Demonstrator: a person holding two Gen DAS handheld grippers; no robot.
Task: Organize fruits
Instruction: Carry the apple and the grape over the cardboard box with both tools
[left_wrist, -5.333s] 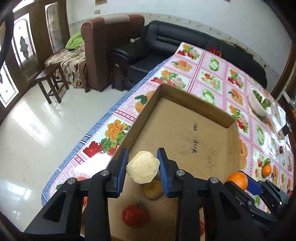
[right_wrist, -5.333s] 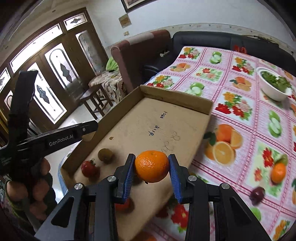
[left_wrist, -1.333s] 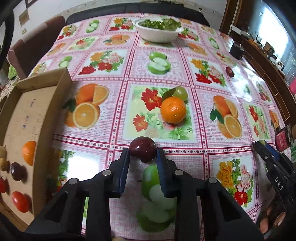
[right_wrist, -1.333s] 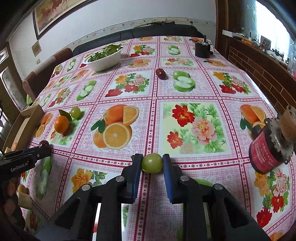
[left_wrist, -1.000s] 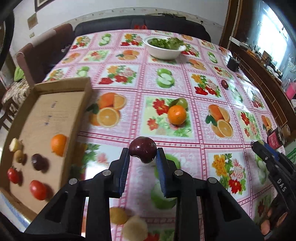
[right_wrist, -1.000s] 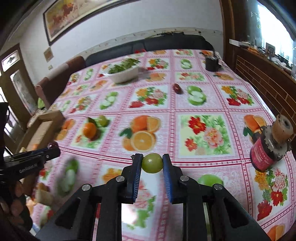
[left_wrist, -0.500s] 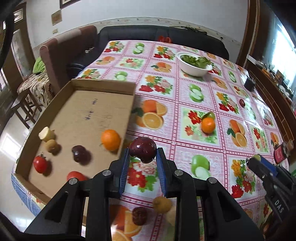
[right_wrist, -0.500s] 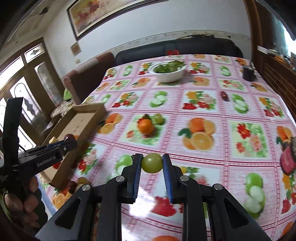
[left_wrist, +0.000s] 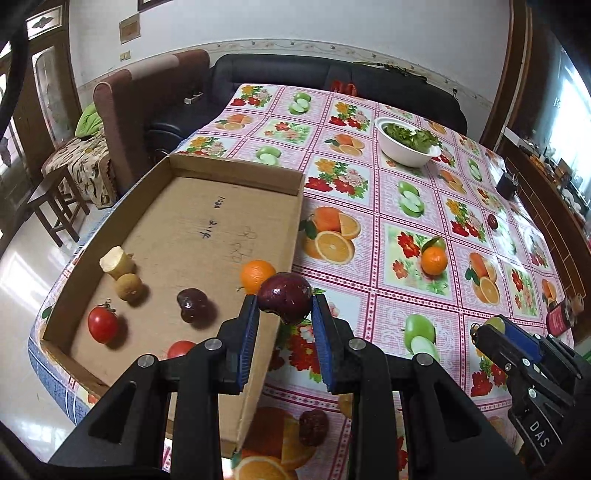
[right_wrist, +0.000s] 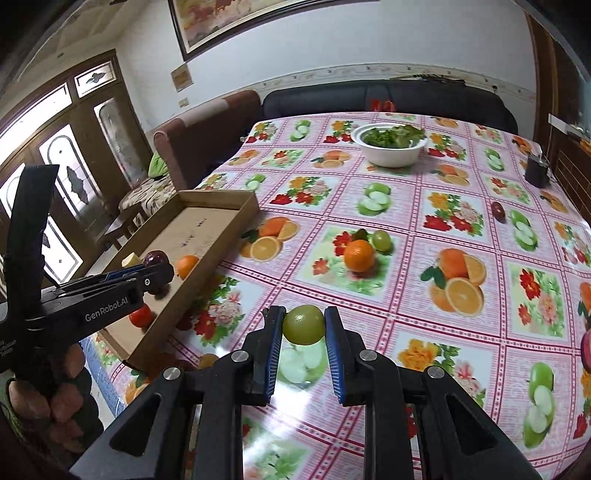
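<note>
The table (left_wrist: 369, 229) fills both views under a pink checked oilcloth printed with oranges, apples and flowers; its near edge is cut off behind the gripper bodies. At the left edge of it sits the shallow cardboard tray (left_wrist: 229, 171), with scribbled pen marks on its floor that are too loose to read. Far across the cloth, a white bowl of greens (right_wrist: 388, 147) stands near the black sofa.

Left gripper (left_wrist: 285, 314) now: blue pads pressed onto a dark red plum (left_wrist: 284, 301), held above the tray's right wall. Its arm reads "GenRobot.AI" in the right wrist view, with more small print lower down that is too tiny to make out. Right gripper (right_wrist: 303, 334) pinches a green grape-like fruit (right_wrist: 303, 325) over the open cloth, well right of the tray; in the left view its body shows "DAS", the rest cut off.

Inside the tray: an orange (left_wrist: 256, 273) against the right wall, partly hidden behind the plum; a second dark plum (left_wrist: 191, 304); a tomato (left_wrist: 102, 325) at the near left; another red fruit (left_wrist: 179, 349), half covered by the left finger; a round tan fruit (left_wrist: 127, 286) touching a pale cut chunk (left_wrist: 114, 260).

Loose on the cloth: a mandarin (right_wrist: 359, 254) with a green fruit (right_wrist: 381, 240) just beside it, and a small dark plum (right_wrist: 498, 210) far right. A dark red fruit (left_wrist: 313, 426) lies near the tray's near corner, between the gripper arms.
</note>
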